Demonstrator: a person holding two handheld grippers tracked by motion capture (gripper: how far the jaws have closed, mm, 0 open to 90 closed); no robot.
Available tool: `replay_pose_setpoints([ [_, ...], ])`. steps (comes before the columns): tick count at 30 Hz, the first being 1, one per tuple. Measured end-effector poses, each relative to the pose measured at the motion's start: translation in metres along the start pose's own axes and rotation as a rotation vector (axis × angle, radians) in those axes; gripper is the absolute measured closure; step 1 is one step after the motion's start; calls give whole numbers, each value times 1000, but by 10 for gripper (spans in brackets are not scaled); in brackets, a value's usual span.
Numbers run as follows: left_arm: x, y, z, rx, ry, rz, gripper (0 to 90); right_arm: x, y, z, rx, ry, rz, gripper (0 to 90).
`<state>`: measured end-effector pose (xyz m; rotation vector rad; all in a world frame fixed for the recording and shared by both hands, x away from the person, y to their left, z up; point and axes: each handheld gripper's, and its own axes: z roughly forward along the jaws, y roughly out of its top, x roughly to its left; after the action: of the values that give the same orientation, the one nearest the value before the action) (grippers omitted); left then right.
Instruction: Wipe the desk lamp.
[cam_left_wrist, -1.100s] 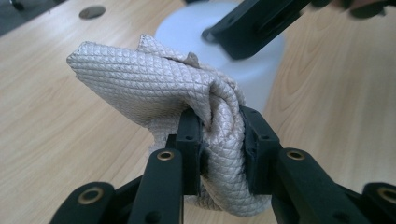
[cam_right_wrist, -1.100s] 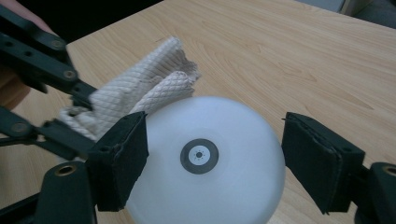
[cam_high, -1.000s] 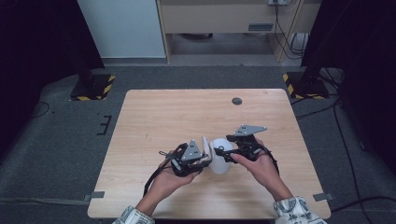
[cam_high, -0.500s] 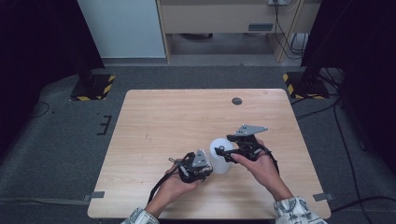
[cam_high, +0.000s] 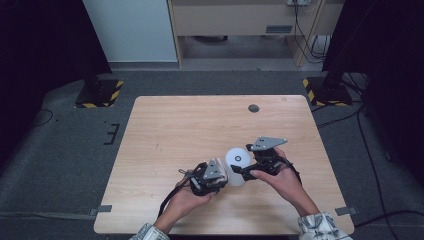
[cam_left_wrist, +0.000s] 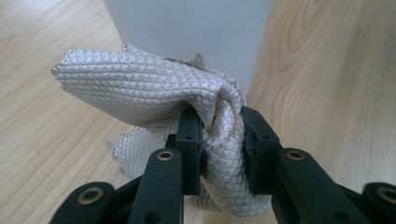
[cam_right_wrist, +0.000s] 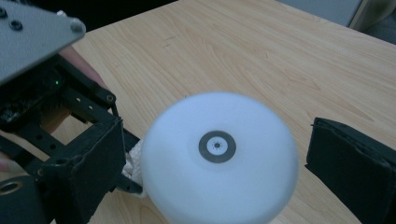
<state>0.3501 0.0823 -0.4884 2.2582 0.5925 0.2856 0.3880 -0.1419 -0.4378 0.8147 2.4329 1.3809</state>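
Observation:
A white round container (cam_high: 238, 158) with a grey ring on its top stands on the wooden table (cam_high: 200, 125), near the front. My left gripper (cam_high: 223, 177) is shut on a bunched, quilted grey cloth (cam_left_wrist: 140, 88) and holds it against the container's (cam_left_wrist: 196, 32) lower side. My right gripper (cam_high: 241, 169) reaches in from the right. Its jaws have just been opening and now stand wide on either side of the container (cam_right_wrist: 243, 186), with a gap at each pad. A corner of the cloth (cam_right_wrist: 133, 163) peeks out to the left of the container.
A small dark round mark (cam_high: 253, 108) lies near the table's far edge. The table's front edge is close to both hands. Black stands with yellow-striped feet (cam_high: 97, 92) sit on the floor beyond the far corners.
The left gripper has sunk with the cloth, down the container's side toward the tabletop. The right gripper's jaws have spread away from the container while that hand stayed put.

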Motion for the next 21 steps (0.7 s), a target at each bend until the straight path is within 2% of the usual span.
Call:
replay_pose_setpoints([
  [9, 1, 1, -4, -10, 2, -2, 705, 3, -3, 11, 28, -20, -37, 47],
  [12, 2, 2, -8, -22, 3, 0, 706, 4, -3, 14, 41, -48, -62, 92],
  [18, -2, 8, -21, -65, -1, 5, 706, 6, -1, 16, 54, -48, -62, 93],
  [21, -2, 7, -16, -55, -1, 3, 706, 10, 1, 19, 56, -57, -70, 93],
])
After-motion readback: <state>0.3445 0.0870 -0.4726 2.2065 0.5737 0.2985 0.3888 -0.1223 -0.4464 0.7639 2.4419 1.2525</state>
